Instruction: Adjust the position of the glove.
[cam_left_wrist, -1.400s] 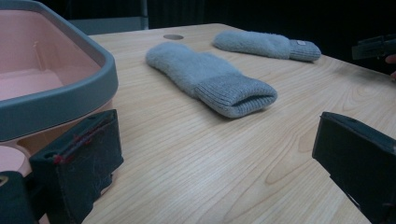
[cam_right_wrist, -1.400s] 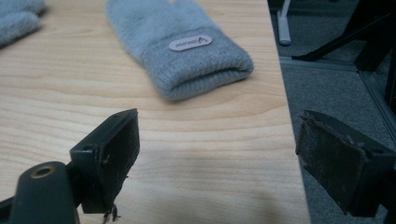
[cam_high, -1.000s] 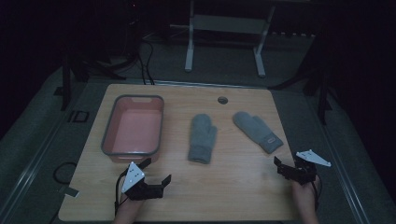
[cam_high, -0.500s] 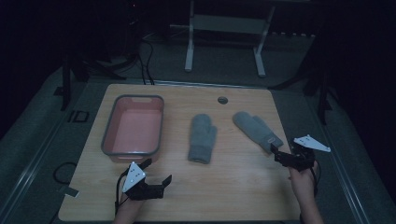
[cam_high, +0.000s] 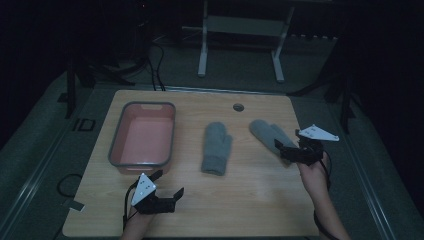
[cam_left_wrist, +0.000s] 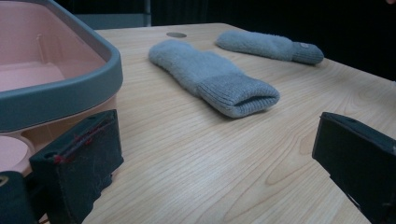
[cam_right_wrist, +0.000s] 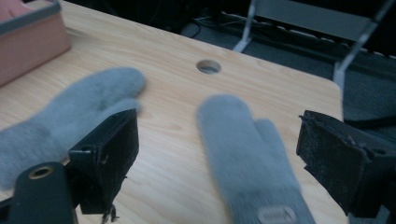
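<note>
Two grey mittens lie flat on the wooden table (cam_high: 250, 195). The middle mitten (cam_high: 216, 148) (cam_left_wrist: 212, 77) (cam_right_wrist: 70, 116) points its cuff toward me. The right mitten (cam_high: 270, 136) (cam_left_wrist: 271, 45) (cam_right_wrist: 252, 154) lies slanted, and its cuff end sits between the jaws of my right gripper (cam_high: 283, 149) (cam_right_wrist: 217, 163), which is open just above it. My left gripper (cam_high: 167, 187) (cam_left_wrist: 210, 154) rests open near the table's front left, empty, beside the pink tub (cam_high: 144, 137) (cam_left_wrist: 51, 74) (cam_right_wrist: 28, 37).
The pink tub has a grey rim and stands at the left. A round cable hole (cam_high: 238, 107) (cam_right_wrist: 208, 66) (cam_left_wrist: 176, 34) is in the table's far edge. A white metal stand (cam_high: 240, 35) is on the floor behind the table.
My right gripper has moved forward and left from the table's right front up to the right mitten's cuff. The left gripper has stayed still.
</note>
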